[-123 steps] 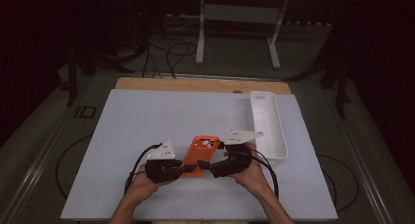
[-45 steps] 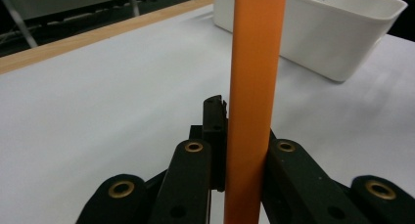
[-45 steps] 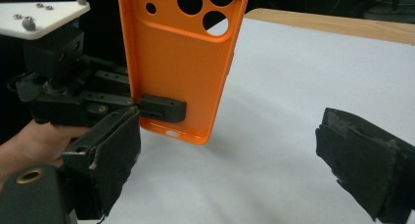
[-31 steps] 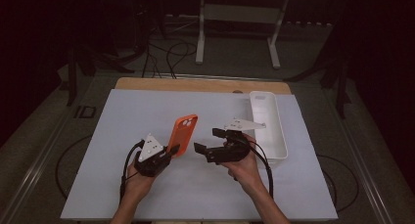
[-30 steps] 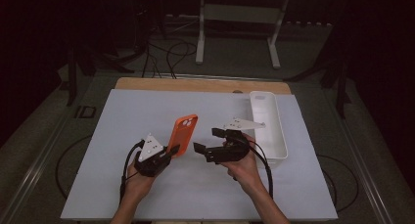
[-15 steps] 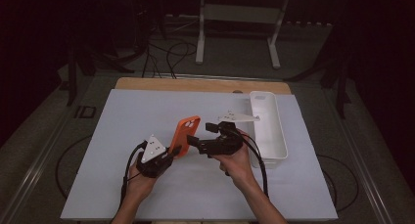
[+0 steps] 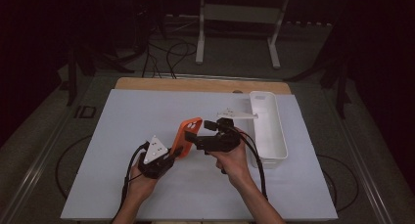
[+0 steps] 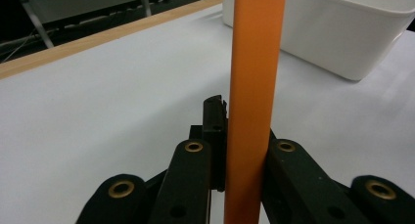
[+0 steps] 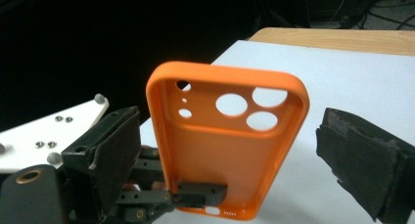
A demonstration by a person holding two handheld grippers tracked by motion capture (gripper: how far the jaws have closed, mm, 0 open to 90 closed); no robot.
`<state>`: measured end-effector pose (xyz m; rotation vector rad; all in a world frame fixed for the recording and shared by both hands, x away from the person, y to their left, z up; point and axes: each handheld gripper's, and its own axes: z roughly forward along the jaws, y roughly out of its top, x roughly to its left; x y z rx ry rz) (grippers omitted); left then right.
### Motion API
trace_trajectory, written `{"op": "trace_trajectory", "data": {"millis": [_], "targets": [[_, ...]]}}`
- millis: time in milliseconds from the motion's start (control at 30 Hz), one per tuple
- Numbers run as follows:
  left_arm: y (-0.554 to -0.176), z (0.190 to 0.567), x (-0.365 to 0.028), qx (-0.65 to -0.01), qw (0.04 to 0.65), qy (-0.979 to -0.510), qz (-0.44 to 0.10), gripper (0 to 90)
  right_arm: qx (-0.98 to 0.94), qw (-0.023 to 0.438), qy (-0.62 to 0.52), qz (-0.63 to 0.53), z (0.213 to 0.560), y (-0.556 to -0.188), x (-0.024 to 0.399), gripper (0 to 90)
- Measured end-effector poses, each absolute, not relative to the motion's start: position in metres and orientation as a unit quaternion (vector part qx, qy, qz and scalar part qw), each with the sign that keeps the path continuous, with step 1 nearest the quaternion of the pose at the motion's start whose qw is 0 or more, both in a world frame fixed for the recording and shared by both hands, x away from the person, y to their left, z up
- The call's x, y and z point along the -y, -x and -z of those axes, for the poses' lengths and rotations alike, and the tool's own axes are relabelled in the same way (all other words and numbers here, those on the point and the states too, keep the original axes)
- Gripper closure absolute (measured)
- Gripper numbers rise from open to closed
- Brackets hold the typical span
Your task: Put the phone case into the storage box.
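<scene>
Just below the frame's centre in the high view, your left gripper (image 7: 172, 153) clamps the orange phone case (image 7: 186, 136) upright by its lower end, while your right gripper (image 7: 196, 139), jaws spread wide, straddles its upper part.

In the left gripper view, we saw the orange silicone phone case (image 8: 252, 87) cut off at top and bottom. In the right gripper view, a black jaw hid its lower edge.

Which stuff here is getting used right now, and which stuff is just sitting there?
In use: the orange phone case, the left gripper clamped on its bottom end, the right gripper open around it.

Just sitting: the white bin, the table.
</scene>
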<state>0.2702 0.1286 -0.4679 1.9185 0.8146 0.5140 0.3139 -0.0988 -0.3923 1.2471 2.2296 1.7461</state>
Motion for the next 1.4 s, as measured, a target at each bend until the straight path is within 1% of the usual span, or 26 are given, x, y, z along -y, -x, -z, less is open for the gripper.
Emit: {"op": "trace_trajectory", "data": {"millis": [433,633,767,1167,1400], "targets": [[-0.266,0.467,-0.123,-0.322,0.479,-0.788,-0.216,85.2,-0.721,0.028,-0.412,-0.557,0.393,-0.318,0.088,8.9],[-0.265,0.467,-0.121,-0.315,0.483,-0.789,-0.215,85.2,-0.719,0.024,-0.418,-0.555,0.395,-0.319,0.086,13.4],[-0.265,0.467,-0.121,-0.315,0.486,-0.788,-0.209,85.1,-0.718,0.021,-0.420,-0.555,0.395,-0.320,0.085,14.5],[-0.266,0.468,-0.120,-0.314,0.485,-0.790,-0.203,84.8,-0.723,0.037,-0.412,-0.553,0.395,-0.317,0.084,15.9],[-0.266,0.468,-0.120,-0.314,0.486,-0.791,-0.201,83.3,-0.728,0.037,-0.412,-0.547,0.397,-0.316,0.081,16.0]]}}
